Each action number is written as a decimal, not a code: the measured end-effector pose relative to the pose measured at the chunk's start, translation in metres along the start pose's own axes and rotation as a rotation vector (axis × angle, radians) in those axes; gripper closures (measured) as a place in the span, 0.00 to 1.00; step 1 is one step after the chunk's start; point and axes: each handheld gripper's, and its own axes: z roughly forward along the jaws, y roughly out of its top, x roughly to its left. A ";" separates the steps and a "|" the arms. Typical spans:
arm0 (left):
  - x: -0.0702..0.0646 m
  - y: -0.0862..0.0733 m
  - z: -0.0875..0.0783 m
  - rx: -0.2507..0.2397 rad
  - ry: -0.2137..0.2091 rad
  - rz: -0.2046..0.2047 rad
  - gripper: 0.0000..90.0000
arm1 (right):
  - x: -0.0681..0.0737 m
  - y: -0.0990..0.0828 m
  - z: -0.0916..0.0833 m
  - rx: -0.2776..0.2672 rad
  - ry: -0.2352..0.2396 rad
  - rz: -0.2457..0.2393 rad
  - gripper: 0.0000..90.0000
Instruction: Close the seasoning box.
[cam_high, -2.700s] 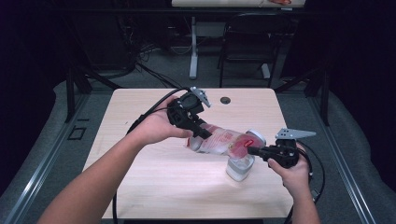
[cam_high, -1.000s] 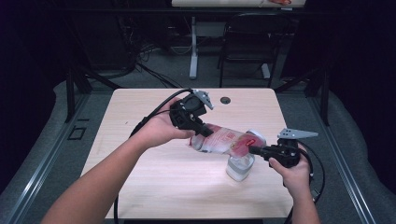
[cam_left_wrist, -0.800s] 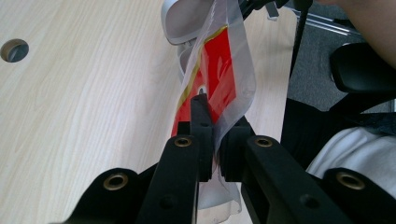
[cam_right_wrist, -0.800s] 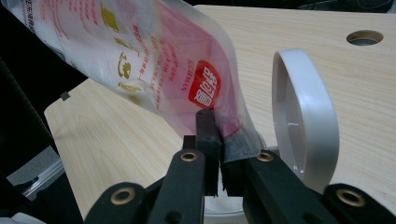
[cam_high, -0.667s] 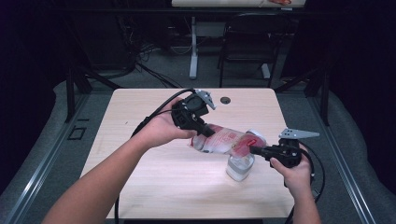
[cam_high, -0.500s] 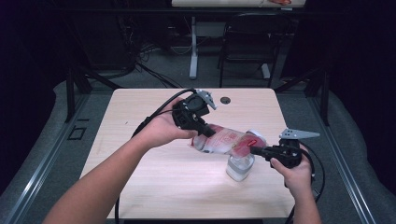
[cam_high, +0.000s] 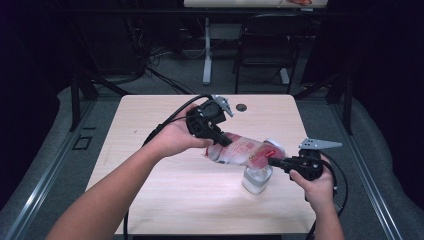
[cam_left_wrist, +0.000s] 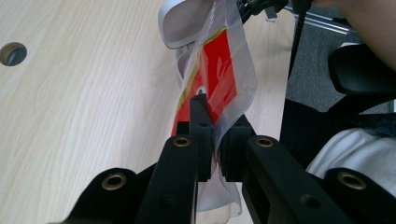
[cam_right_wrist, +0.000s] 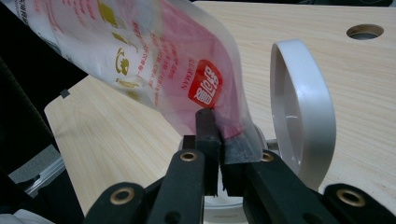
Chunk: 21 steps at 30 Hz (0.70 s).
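A clear plastic pouch with red and gold print (cam_high: 243, 151) hangs in the air over the middle of the pale wooden desk (cam_high: 150, 195), pinched at both ends. The left claw (cam_high: 223, 142) is clamped tight on the pouch's end at about 10 o'clock from the desk's middle; in the left gripper view the two black jaws meet on the film with the red panel rising between them. The right claw (cam_high: 272, 161) is closed on the opposite corner, toward 3 o'clock; its own view shows the jaws nipping the film just under a small red label (cam_right_wrist: 208, 90).

Under the right-hand end of the pouch stands a small clear container with a white hinged lid (cam_high: 256, 179), the lid flipped up beside the pouch. A round cable hole (cam_high: 242, 107) sits at the desk's 12 o'clock edge.

Against the pictures from a few seconds back, little has changed: the left hand has lifted its end a touch higher and nearer 12 o'clock, so the pouch slopes more steeply down toward the container, while the right hand has stayed put over it. By this look the work is tipping the pouch's contents into the container; the steeper tilt suggests the pouring is under way or about to be, and whether the corner is open cannot be told
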 end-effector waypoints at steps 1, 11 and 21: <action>0.000 0.000 0.000 0.001 -0.005 -0.001 0.96 | 0.000 0.000 0.000 0.001 -0.001 -0.001 0.98; 0.000 0.000 0.000 -0.001 -0.006 -0.011 0.96 | 0.000 0.000 0.000 0.003 -0.001 0.002 0.98; 0.000 0.001 0.001 -0.002 -0.004 -0.010 0.96 | -0.001 -0.001 0.001 0.002 0.002 0.005 0.98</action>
